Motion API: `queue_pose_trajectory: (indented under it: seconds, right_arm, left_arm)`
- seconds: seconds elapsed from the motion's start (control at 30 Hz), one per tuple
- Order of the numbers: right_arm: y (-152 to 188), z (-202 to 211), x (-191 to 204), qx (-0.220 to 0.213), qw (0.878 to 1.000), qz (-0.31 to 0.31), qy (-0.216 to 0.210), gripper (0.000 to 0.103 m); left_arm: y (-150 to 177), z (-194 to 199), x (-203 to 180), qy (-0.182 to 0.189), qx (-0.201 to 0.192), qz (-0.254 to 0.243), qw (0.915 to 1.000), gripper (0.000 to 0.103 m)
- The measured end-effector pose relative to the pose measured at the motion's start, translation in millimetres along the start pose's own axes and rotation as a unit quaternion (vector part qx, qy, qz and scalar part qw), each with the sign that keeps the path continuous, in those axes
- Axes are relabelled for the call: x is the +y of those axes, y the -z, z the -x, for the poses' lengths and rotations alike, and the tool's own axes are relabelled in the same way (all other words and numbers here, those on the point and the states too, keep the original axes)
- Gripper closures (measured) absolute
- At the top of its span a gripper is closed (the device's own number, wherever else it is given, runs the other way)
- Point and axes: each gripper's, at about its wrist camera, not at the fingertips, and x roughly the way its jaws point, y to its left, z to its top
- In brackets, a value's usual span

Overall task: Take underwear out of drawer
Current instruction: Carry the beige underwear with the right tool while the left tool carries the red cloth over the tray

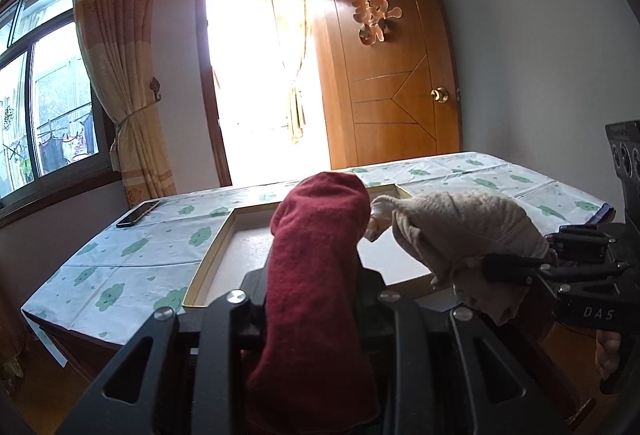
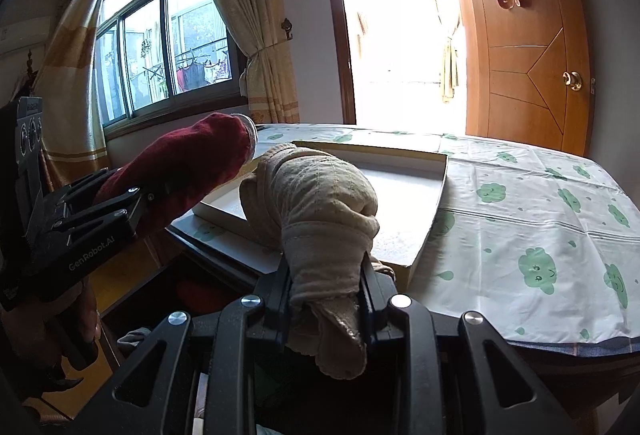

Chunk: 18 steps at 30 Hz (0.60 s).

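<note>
A dark red roll of underwear stands between the fingers of my left gripper, which is shut on it. My right gripper is shut on a beige roll of underwear. Each wrist view also shows the other hand's load: the beige roll in the right gripper, and the red roll in the left gripper. Both rolls hang side by side over the near edge of the table. Below that edge the drawer stands open, with something red deep inside.
A shallow white box with a pale wooden rim lies on the cloud-patterned tablecloth just beyond the rolls. A dark phone lies at the table's far left corner. Behind are a window, a tied curtain, a bright doorway and an open wooden door.
</note>
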Motion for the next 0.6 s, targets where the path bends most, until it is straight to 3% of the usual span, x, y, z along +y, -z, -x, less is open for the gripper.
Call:
queue_pose_trajectory:
  seconds: [0.6]
  right_arm:
    - [-55, -36, -25, 0.026, 0.999, -0.022, 0.024, 0.073]
  left_arm:
    - [-48, -60, -4, 0.008, 0.042, 0.000, 0.9991, 0.076]
